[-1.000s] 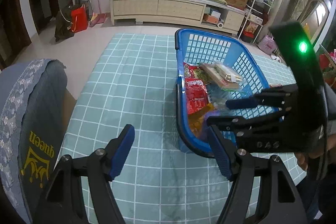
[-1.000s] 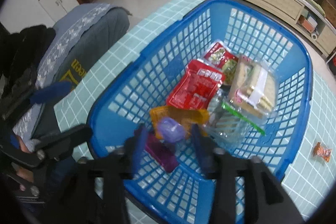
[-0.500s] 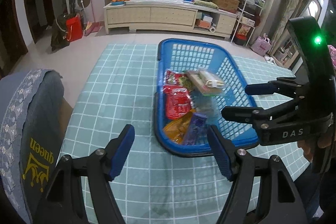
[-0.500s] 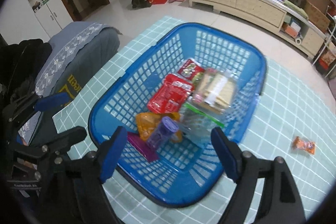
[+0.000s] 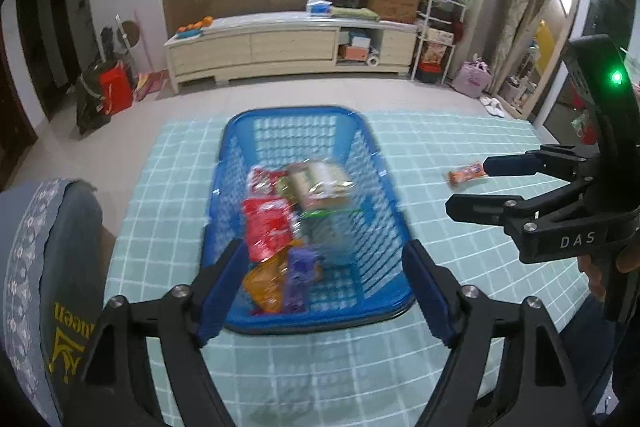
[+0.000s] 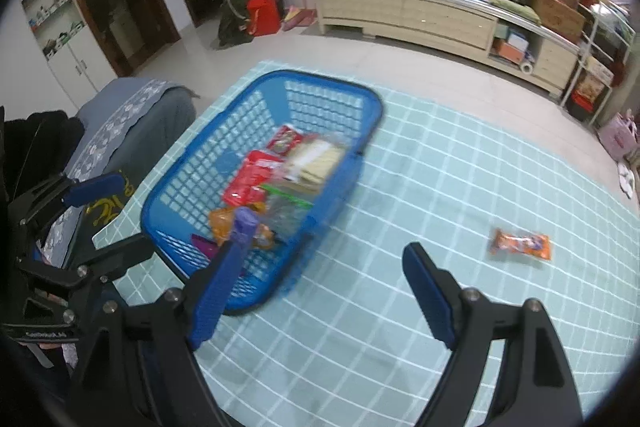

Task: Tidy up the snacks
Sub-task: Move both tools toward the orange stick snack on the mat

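A blue plastic basket (image 5: 320, 323) (image 6: 320, 77) stands on the teal checked tablecloth (image 5: 440, 147). In it lie a red packet (image 5: 266, 227), an orange packet (image 5: 264, 283), a purple packet (image 5: 298, 275) (image 6: 244, 227) and a clear cracker pack (image 5: 320, 183). One small orange snack (image 5: 466, 173) (image 6: 520, 243) lies alone on the cloth, right of the basket. My left gripper (image 5: 324, 247) (image 6: 136, 211) hovers above the basket's near end, its jaws opening with nothing between them. My right gripper (image 6: 319, 247) (image 5: 468, 185) is open and empty above the cloth, between basket and orange snack.
A grey cushioned chair back (image 5: 40, 267) (image 6: 132, 115) stands at the table's left edge. Beyond the table are the tiled floor, a long cream sideboard (image 5: 280, 43) and a red bag (image 5: 116, 93). A hand (image 5: 600, 279) holds the right gripper.
The right gripper opened and let go of the purple packet, which now lies in the basket. Both grippers drew back and up from the basket. The left jaws widened.
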Tool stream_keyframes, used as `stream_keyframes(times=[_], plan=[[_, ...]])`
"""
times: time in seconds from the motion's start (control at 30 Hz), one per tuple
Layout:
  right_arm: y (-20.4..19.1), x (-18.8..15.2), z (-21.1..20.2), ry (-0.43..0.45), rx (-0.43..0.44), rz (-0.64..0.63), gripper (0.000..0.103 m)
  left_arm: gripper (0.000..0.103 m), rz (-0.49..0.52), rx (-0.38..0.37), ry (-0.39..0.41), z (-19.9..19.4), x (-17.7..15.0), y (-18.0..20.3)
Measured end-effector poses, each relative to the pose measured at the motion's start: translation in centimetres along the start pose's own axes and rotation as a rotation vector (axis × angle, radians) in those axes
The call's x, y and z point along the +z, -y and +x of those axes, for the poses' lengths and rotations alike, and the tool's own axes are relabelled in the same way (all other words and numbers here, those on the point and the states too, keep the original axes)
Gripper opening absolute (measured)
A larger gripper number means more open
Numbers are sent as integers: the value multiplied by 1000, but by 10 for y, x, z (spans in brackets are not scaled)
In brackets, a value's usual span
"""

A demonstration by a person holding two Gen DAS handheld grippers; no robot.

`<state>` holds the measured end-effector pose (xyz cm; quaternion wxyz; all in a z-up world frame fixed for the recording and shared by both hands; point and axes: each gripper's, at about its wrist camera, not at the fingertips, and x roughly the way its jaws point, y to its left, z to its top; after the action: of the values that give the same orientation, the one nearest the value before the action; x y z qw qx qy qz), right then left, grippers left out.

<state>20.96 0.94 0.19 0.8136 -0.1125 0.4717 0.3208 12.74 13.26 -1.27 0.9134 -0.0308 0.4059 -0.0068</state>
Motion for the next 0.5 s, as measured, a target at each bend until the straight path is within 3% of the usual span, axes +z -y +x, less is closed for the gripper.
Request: stream_keyframes(times=[0.5], plan=[[103,-26,-27,10,-69,94,86,78,113,-85,-42,56,36,95]])
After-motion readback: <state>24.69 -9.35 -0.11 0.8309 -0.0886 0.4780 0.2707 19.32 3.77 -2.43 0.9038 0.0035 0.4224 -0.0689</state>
